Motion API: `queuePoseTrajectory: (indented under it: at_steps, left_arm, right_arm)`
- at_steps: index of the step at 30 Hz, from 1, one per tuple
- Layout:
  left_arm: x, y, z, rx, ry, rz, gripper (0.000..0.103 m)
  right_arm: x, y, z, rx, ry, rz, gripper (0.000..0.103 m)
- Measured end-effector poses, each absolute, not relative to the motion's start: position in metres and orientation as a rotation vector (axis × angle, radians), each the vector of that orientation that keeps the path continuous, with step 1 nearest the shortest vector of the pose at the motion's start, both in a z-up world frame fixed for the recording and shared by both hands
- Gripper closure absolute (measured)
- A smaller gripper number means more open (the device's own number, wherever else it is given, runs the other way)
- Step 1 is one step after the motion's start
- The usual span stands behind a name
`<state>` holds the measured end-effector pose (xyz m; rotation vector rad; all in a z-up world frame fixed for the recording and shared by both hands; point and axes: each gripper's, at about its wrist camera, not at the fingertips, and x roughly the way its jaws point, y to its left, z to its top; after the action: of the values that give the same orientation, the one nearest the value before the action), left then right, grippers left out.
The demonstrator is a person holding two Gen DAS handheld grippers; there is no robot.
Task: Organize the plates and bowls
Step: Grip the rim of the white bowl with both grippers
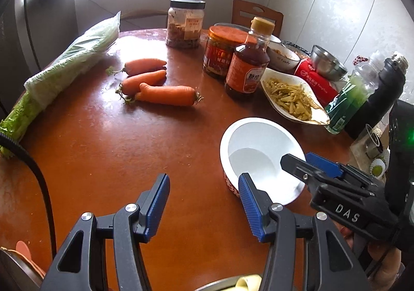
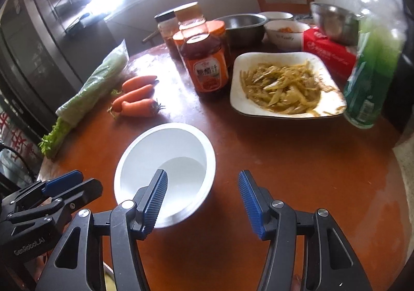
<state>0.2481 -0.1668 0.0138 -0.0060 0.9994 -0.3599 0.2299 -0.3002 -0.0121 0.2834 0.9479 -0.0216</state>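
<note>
White bowl on the round table, both grippers spread.

The table (image 2: 284, 174) carries a plate of shredded food (image 2: 284, 84); nearer, the white bowl (image 2: 168, 161) stands empty between the left gripper (image 1: 204, 203) and right gripper (image 2: 203, 200), neither gripping anything.

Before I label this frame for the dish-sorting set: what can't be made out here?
- Left wrist view: the white bowl's near rim, hidden by the left tongs and right tongs.
- Left wrist view: the steel bowl on the red box; contents not visible.
- Right wrist view: the green bottle, blurred, label unreadable.
- Right wrist view: the large steel bowl, partly behind the jars.
</note>
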Motion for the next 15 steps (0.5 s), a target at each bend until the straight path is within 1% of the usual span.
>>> queuePoseTrajectory:
  at_steps: [3, 5, 7, 10, 12, 14, 15]
  left_arm:
    - [0.254, -0.169, 0.007, -0.012, 1.017, -0.368, 0.048]
    - [0.257, -0.17, 0.004, -0.014, 1.026, -0.367, 0.048]
    - [0.259, -0.17, 0.002, -0.03, 1.031, -0.384, 0.048]
    - [0.26, -0.171, 0.0, -0.038, 1.045, -0.401, 0.048]
    - [0.26, -0.17, -0.002, -0.053, 1.055, -0.418, 0.051]
    - [0.258, -0.17, -0.003, -0.059, 1.056, -0.429, 0.056]
    - [0.257, -0.17, -0.002, -0.063, 1.056, -0.438, 0.057]
  right_arm:
    - [0.233, -0.294, -0.016, 0.258, 0.95, 0.009, 0.049]
    - [0.234, -0.288, -0.017, 0.235, 0.956, 0.029, 0.058]
    - [0.234, -0.284, -0.019, 0.214, 0.961, 0.037, 0.061]
    - [0.23, -0.279, -0.02, 0.194, 0.961, 0.051, 0.068]
    - [0.228, -0.275, -0.02, 0.185, 0.961, 0.069, 0.071]
    - [0.226, -0.271, -0.019, 0.173, 0.959, 0.071, 0.074]
    - [0.226, -0.269, -0.019, 0.17, 0.959, 0.073, 0.074]
